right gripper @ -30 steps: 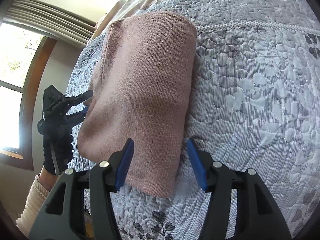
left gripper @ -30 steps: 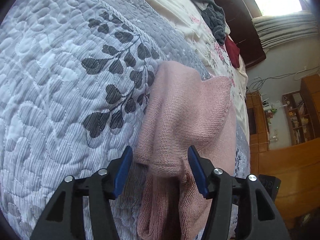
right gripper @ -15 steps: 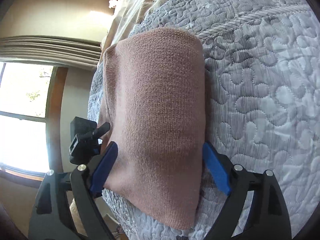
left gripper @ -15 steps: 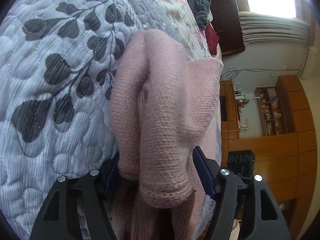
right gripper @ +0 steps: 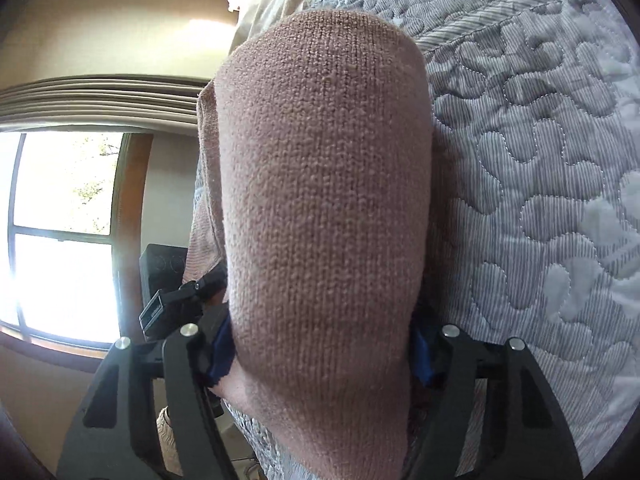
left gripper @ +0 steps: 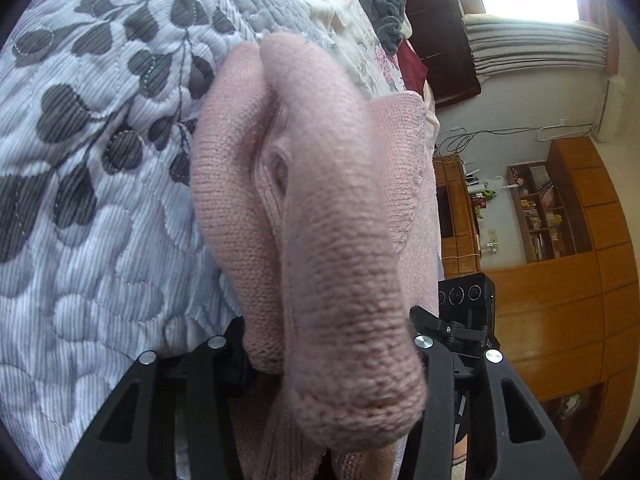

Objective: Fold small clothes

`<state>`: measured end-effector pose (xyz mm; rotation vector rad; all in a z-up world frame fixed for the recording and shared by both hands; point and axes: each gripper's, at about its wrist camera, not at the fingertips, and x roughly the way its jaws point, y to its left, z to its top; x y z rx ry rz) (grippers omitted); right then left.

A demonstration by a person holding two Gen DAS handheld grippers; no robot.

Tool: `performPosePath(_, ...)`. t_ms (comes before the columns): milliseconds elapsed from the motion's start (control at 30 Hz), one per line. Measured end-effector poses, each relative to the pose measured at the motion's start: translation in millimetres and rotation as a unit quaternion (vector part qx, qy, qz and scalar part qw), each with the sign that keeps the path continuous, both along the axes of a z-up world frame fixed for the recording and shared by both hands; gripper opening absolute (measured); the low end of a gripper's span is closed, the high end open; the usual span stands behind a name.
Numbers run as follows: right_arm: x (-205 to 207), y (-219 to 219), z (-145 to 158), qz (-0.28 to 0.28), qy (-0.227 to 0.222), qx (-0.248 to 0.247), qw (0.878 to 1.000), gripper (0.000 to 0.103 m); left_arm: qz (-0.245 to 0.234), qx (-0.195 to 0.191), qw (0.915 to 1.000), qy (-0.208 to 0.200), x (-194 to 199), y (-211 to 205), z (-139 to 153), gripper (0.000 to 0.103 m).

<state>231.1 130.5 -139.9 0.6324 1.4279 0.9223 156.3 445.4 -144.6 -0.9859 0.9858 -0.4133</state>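
The left gripper (left gripper: 332, 344) is clamped on a bunched end of the pink knit garment (left gripper: 320, 200). The right gripper (right gripper: 320, 356) straddles the garment's (right gripper: 320, 200) other end, its blue pads (right gripper: 222, 354) pressed into the wool; it is probably gripping, though the cloth hides the tips. The garment lies on a quilted grey bedspread (left gripper: 80, 200) and fills each view from 6 to 12 o'clock. It looks soft, light and floppy, so it is best held at the thick folded ends. There is a wooden cabinet (left gripper: 560, 280) at 3 o'clock in the left view and a window (right gripper: 60, 240) at 9 o'clock in the right.
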Motion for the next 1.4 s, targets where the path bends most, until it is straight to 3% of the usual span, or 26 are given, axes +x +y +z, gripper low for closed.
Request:
performPosePath(200, -29.4, -54.6, 44.4, 0.000, -0.032, 0.012, 0.999, 0.065, -0.018, -0.004, 0.9992, -0.036, -21.6, -56.8, 38.1, 0.046)
performPosePath(333, -54.8, -108.9, 75.6, 0.003, -0.044, 0.008, 0.999, 0.065, -0.031, -0.030, 0.9972, -0.061, -44.2, -110.5, 59.0, 0.046)
performPosePath(433, -76.6, -153.2, 93.9, -0.001, -0.051, -0.008, 0.999, 0.066, -0.047, -0.015, 0.9959, -0.075, -58.1, -156.2, 67.6, 0.046)
performPosePath(533, -92.6, -190.3, 94.9, -0.008, -0.053, -0.033, 0.998, 0.066, -0.055, -0.011, 0.9962, -0.066, -64.1, -192.6, 60.8, 0.046)
performPosePath(667, -105.5, -222.8, 67.8, -0.024, -0.032, -0.062, 0.997, 0.066, -0.067, 0.026, 0.9966, -0.039, -67.3, -223.5, 36.0, 0.046)
performPosePath(833, -116.1, -236.1, 19.5, -0.029, -0.013, -0.101, 0.994, 0.069, -0.070, 0.063, 0.9955, -0.010, -82.0, -229.5, -7.4, 0.047)
performPosePath(1033, -124.1, -223.6, 14.7, -0.029, -0.041, -0.107, 0.993, 0.074, -0.064, 0.081, 0.9945, -0.018, -91.3, -229.8, -16.3, 0.052)
performPosePath(1200, -124.0, -233.7, 22.0, -0.035, -0.032, -0.118, 0.992, 0.082, -0.046, 0.117, 0.9920, 0.008, -104.3, -227.8, 3.9, 0.055)
performPosePath(1300, -144.7, -252.9, 34.7, -0.031, -0.046, -0.127, 0.990, 0.084, -0.026, 0.148, 0.9886, 0.003, -129.2, -223.0, 25.7, 0.055)
performPosePath(1400, -174.2, -267.7, 40.6, -0.027, -0.049, -0.127, 0.990, 0.084, -0.008, 0.147, 0.9889, -0.017, -164.3, -216.9, 47.0, 0.056)
